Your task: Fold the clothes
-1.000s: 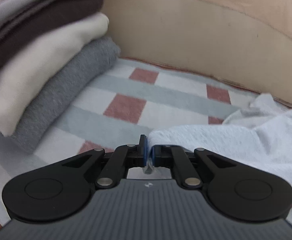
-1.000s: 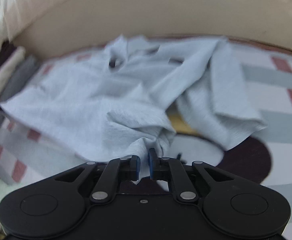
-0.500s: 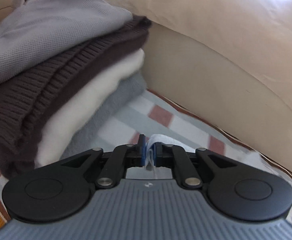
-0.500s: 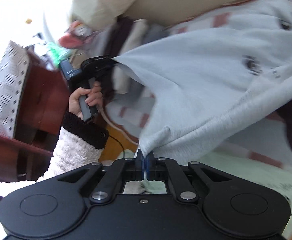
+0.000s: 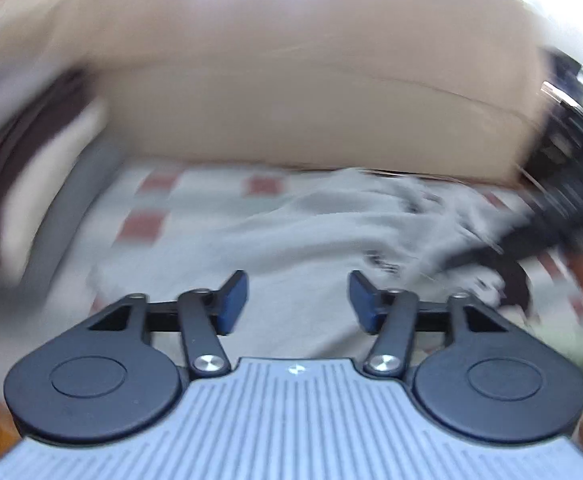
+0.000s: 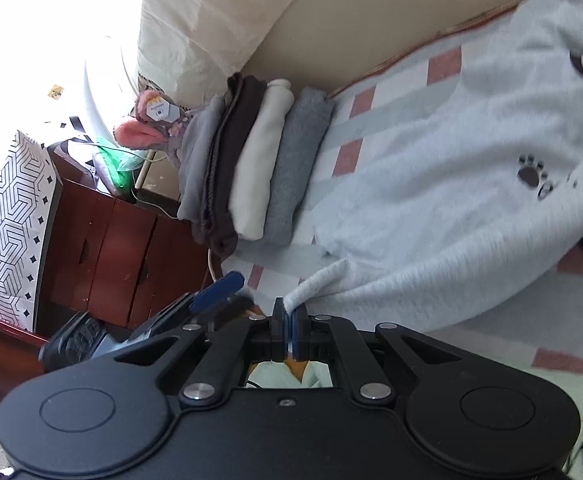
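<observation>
A pale grey sweatshirt (image 6: 431,184) with a dark paw print lies spread on the checked blanket (image 6: 365,100). It also shows, blurred, in the left wrist view (image 5: 331,232). My right gripper (image 6: 290,318) is shut on a corner of the sweatshirt at its near edge. My left gripper (image 5: 298,300) is open and empty just above the near part of the sweatshirt. It also shows in the right wrist view (image 6: 217,290), low at the left of my right gripper.
A stack of folded clothes (image 6: 251,164) stands at the blanket's left end against the beige headboard (image 6: 331,32). A dark wooden nightstand (image 6: 111,248) with a patterned bag (image 6: 7,216) stands beyond the bed edge. A plush toy (image 6: 151,120) lies behind the stack.
My left gripper has let go of the sweatshirt and opened, then swung right and down over it. The sweatshirt now lies flatter on the blanket. My right gripper stays shut on its corner.
</observation>
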Tool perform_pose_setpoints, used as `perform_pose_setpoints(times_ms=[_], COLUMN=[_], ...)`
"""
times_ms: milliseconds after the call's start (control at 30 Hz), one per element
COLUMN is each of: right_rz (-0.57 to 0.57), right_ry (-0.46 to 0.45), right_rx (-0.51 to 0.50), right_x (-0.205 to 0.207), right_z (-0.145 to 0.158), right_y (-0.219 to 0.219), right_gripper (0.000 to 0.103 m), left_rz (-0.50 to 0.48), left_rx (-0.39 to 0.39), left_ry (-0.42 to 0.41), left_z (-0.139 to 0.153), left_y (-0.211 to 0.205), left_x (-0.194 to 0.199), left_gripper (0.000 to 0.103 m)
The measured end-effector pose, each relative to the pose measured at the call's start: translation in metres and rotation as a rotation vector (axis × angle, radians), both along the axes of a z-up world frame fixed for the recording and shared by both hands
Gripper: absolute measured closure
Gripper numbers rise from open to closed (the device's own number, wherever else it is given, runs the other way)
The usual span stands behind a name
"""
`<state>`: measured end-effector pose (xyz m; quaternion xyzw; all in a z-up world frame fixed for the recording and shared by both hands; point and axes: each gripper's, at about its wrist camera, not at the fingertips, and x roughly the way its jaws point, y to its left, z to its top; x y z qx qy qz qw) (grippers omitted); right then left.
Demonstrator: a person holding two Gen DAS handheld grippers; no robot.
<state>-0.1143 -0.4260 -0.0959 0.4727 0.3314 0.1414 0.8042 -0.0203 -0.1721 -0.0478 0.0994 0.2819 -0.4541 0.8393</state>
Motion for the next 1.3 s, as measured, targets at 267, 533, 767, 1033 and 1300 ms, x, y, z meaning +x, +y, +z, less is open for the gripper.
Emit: perform_pose_setpoints(times_ms=[267,533,767,1033,1300], right_rz=[0.066,0.082,-0.371,-0.443,-0.386], right_ry=[-0.034,-0.054,0.154,0.351,0.454], right_rx=[-0.066,-0.039,-0.391,-0.555,-0.665], right_x=[-0.012,-0.026,-0.067,-0.081,-0.094], right_z=[0.024,0.029,-0.001,-0.059,-0.087], right_y=[-0.001,-0.015,-0.114,-0.161,-0.141], right_gripper=[0.099,0.094,0.051,0.05,0.049], left_rz=[-0.258,-0.139,0.259,0.478,0.499], left_rx=[0.123,0.06,-0.186,-0.142,-0.061], left_ry=[-0.16,-0.193,-0.002,0.203,0.221], left_z=[-0.02,-0.027,-0.011,-0.045,-0.054], left_y=[-0.073,-0.084,-0.006,0.037,0.031], left_x=[-0.035,-0.02,0.053,0.099,0.098], left_gripper=[0.026,0.1,0.1,0.1,0.1])
